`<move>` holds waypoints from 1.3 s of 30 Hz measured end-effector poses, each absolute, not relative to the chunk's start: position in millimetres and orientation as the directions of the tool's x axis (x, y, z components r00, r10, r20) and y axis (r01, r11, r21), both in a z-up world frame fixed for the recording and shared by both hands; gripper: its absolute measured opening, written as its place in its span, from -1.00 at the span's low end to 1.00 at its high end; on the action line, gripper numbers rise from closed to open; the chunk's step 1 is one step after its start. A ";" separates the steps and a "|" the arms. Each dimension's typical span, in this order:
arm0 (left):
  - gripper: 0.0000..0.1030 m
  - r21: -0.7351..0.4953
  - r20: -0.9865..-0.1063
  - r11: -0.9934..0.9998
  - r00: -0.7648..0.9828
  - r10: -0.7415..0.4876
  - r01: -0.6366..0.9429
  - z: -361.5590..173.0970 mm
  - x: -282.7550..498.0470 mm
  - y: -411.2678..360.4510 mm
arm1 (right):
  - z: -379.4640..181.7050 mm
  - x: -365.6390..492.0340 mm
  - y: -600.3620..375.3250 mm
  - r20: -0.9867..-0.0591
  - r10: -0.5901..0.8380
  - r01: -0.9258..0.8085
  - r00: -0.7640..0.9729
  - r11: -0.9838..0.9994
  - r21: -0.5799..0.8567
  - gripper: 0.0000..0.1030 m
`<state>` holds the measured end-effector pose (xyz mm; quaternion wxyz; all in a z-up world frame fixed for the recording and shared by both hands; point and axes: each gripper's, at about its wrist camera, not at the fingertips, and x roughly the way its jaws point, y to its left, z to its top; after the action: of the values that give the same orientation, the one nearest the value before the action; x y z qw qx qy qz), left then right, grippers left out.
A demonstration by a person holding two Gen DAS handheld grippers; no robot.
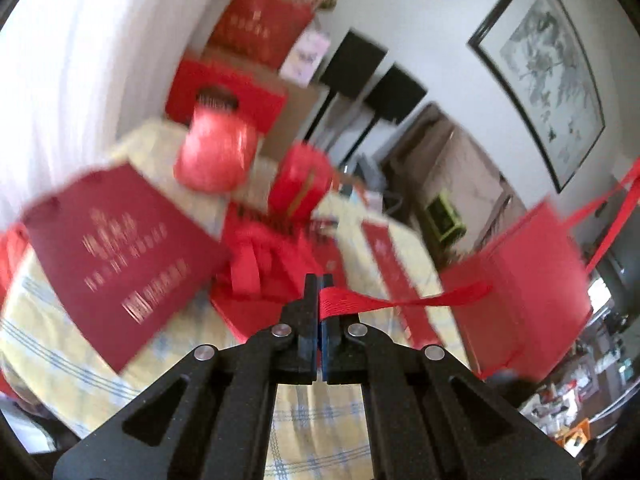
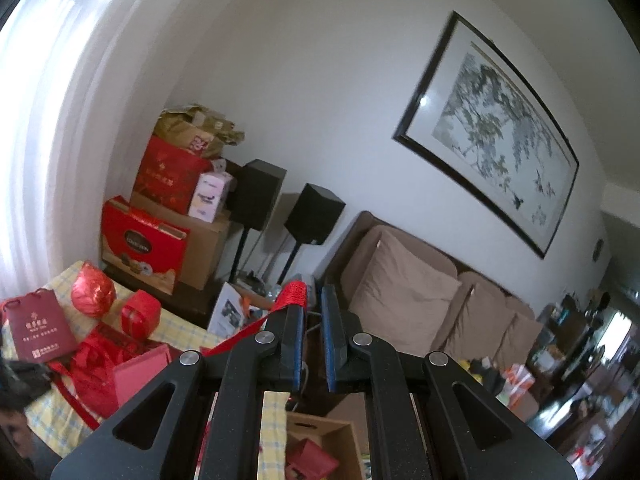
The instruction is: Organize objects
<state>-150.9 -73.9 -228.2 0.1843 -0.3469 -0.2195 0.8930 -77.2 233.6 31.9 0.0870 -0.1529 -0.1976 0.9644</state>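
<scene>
My left gripper (image 1: 319, 280) is shut on the red ribbon handle (image 1: 400, 300) of a red gift bag (image 1: 520, 292), which hangs in the air at the right. My right gripper (image 2: 314, 296) is slightly open; the bag's other red ribbon handle (image 2: 294, 294) is hooked over the tip of its left finger (image 2: 296, 320). The same bag (image 2: 140, 368) shows at the lower left in the right wrist view. A dark red paper bag (image 1: 120, 256) stands on the checked tablecloth (image 1: 80, 368). Red round tins (image 1: 216, 148) and a red pile (image 1: 260, 264) lie beyond.
Stacked red and cardboard boxes (image 2: 168, 216) stand by the curtain. Two black speakers (image 2: 312, 216) on stands, a brown sofa (image 2: 420, 292) and a framed painting (image 2: 492, 132) are behind. An open cardboard box (image 2: 320, 448) with red items sits below my right gripper.
</scene>
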 end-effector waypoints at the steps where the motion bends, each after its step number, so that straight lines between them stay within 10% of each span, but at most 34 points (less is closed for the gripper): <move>1: -0.99 -0.509 -0.523 -0.840 -0.706 0.478 -0.191 -217.3 -146.1 -74.3 | 29.1 -75.8 237.9 -0.268 0.215 -0.100 -0.939 -0.917 -0.386 -0.90; 12: -0.99 -0.375 -0.451 -0.886 -0.782 0.431 -0.273 -129.0 -143.0 -26.7 | -37.0 -60.2 242.3 -0.388 0.050 0.049 -0.920 -0.969 -0.241 -0.88; 28: -0.98 -0.309 -0.521 -0.879 -0.709 0.475 -0.362 -134.7 -130.8 -15.5 | -67.1 -23.6 233.0 -0.482 -0.298 0.320 -0.824 -0.947 0.038 -0.80; 39: 0.06 -0.415 -0.496 -0.791 -0.616 0.612 -0.450 -144.6 -117.2 -22.5 | -108.5 -22.0 230.7 -0.535 -0.374 0.366 -0.757 -0.922 0.127 -0.58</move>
<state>-117.2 -22.5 -144.6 0.2983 -0.3210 -0.1255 0.8901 -22.0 230.7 -108.5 -0.1974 -0.2871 0.0072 0.9373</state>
